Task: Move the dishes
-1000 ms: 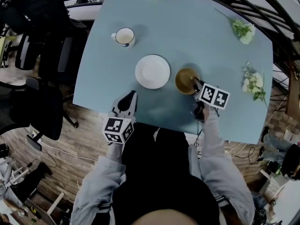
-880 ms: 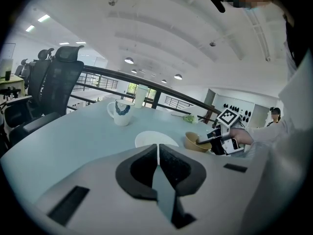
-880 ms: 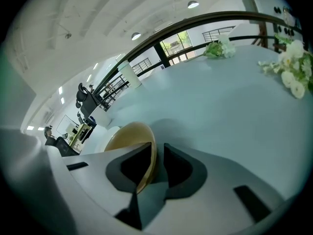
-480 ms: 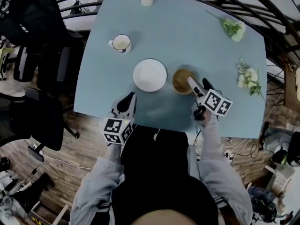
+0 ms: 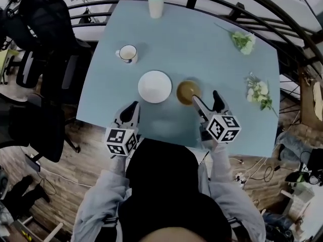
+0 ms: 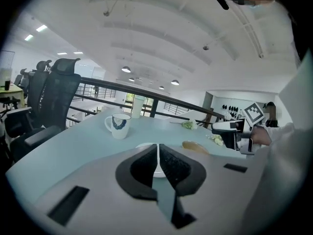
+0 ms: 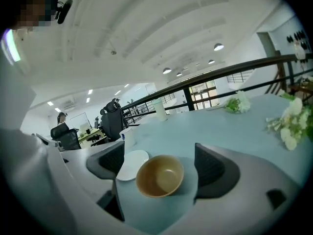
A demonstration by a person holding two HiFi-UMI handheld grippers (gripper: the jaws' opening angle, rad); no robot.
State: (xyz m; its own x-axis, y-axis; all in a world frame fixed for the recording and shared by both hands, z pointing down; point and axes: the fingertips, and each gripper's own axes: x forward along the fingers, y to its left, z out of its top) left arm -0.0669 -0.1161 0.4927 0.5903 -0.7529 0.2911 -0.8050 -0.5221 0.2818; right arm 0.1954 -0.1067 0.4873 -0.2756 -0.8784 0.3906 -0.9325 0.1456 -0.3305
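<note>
- Presently, the right tongs (image 5: 205, 100) stand wide apart, their jaws having just been opening. They grip nothing: the brown bowl (image 5: 187, 91) shows between the jaws in the right gripper view, but it rests on the worktop (image 5: 202, 49) and neither pad touches it.
- The left tongs (image 5: 131, 110) are closed pad to pad with nothing between them. They hang over the near edge of the worktop, pointed at the white plate (image 5: 154, 86).
- The bowl stands upright and free, toward the near edge and about midway along it. The plate lies just beside it on the side of the left edge; the two look apart, not touching.
- A white mug (image 5: 127, 53) stands farther in, nearer the left edge, well apart from the plate. A pale tumbler (image 5: 156, 2) stands at the far edge. Two flower sprigs (image 5: 258, 92) lie along the right edge.
- Assessment of step: the bowl appears to be set down and let go, so this reads as the gap between one dish and the next.
- Requirement for the next move: choose the next dish, probably the plate or the mug. The plate lies flat, so it calls for a low approach at its rim, and the left tongs must open first if they are to take it.
</note>
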